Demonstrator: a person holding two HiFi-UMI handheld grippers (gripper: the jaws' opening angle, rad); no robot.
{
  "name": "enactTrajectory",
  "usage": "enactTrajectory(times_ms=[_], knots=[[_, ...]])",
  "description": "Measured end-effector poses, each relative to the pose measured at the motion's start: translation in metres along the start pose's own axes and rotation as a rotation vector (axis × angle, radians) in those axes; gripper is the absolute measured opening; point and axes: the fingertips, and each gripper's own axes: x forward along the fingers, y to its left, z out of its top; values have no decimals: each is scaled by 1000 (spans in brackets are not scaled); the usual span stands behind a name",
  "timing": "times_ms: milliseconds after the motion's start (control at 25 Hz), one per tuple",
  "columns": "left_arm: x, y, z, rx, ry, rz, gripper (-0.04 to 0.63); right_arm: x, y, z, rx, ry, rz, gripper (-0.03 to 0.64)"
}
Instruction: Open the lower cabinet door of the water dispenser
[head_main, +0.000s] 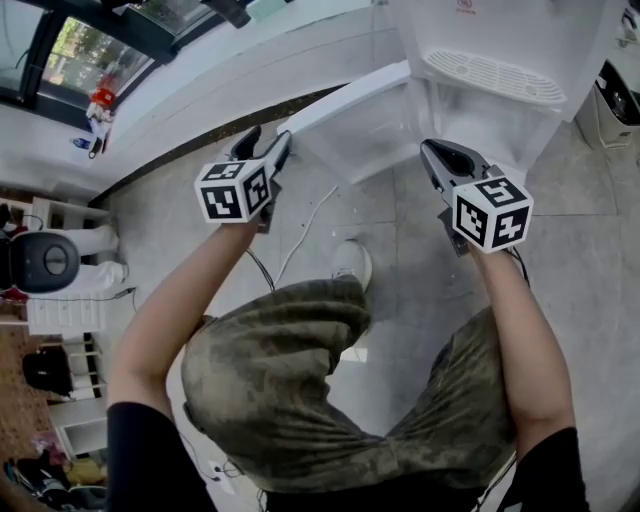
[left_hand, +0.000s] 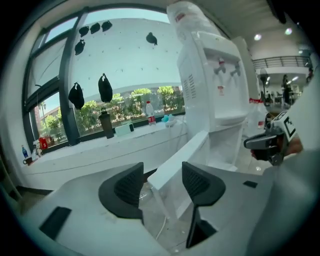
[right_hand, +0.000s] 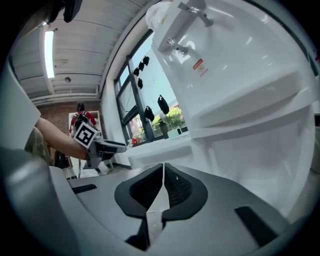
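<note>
The lower cabinet door (head_main: 345, 100) stands swung open at the foot of the water dispenser (head_main: 500, 60), far centre. Its top edge, the long line on show, runs from the dispenser out to the left and nearer, with the free end pointing toward your left claw (head_main: 268, 142). Your left claw is spread wide, the door's free corner showing in the gap with neither pad pressing on it; your right claw (head_main: 440, 155) is closed on nothing, to the right and apart from the door.
</note>
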Motion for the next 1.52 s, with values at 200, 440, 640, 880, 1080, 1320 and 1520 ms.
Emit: enactTrajectory(times_ms=[200, 440, 640, 880, 1080, 1320, 1520], knots=[[-1, -61, 35, -103, -182, -167, 128, -27, -33, 19, -36, -73, -136, 8], [34, -131, 57, -79, -177, -493, 5, -79, -82, 32, -81, -107, -433, 0], [17, -123, 78, -22, -131, -548, 3, -143, -65, 73, -4, -54, -555, 0], [-39, -171, 155, -66, -124, -582, 3, -255, 0, 132, 188, -55, -759, 0], [-150, -232, 198, -83, -18, -657, 3, -330, 79, 207, 94, 83, -744, 0], [-288, -245, 250, -1, 36, -716, 3, -401, 185, 283, 47, 116, -706, 0], [-394, -243, 276, -44, 64, -680, 3, -475, 219, 352, 67, 8, -745, 0]])
